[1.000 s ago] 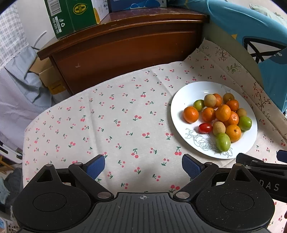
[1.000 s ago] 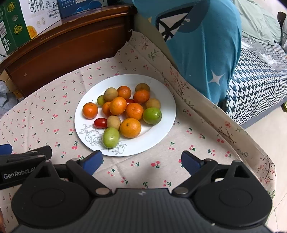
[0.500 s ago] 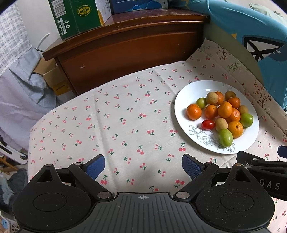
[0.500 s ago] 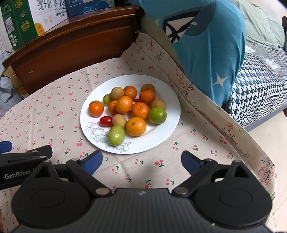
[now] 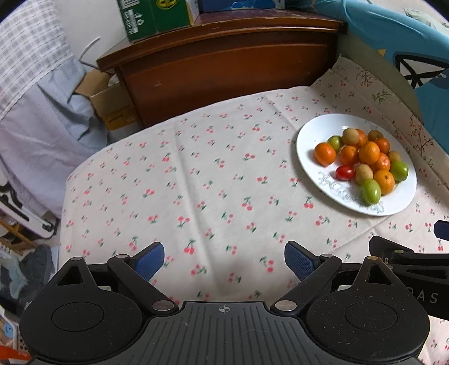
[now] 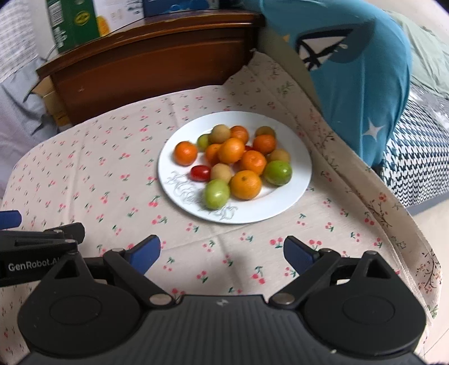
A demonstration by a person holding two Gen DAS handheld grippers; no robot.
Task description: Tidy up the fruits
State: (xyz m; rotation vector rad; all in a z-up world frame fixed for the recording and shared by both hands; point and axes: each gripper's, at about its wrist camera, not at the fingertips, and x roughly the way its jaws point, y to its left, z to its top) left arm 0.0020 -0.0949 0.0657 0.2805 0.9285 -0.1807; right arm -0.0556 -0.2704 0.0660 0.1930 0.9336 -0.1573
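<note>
- The tabletop (image 5: 196, 182) is covered by a pale cloth printed with small red cherries, and most of the cloth lies bare.
- A dark wooden cabinet (image 5: 224, 64) stands behind the tabletop, with a green carton (image 5: 151, 14) on top of it.
- A blue cushion (image 6: 350, 70) rests at the tabletop's far right edge, near the plate.
- The white plate (image 6: 291, 202) sits on the cloth (right of centre in the left wrist view) and holds all the fruit in one close heap.
- The left tool (image 5: 224, 259) hovers over bare cloth, well apart from the plate, its blue-padded jaws spread wide and holding nothing.
- The right tool (image 6: 221, 250) hangs just before the plate's near rim, jaws likewise wide apart and empty.
- The oranges (image 6: 245, 184) make up most of the heap, several touching one another.
- Green fruits (image 6: 216, 193) lie at the heap's near side and right edge.
- A red cherry tomato (image 6: 200, 173) lies at the heap's left side, beside a small tan fruit (image 6: 221, 172).
</note>
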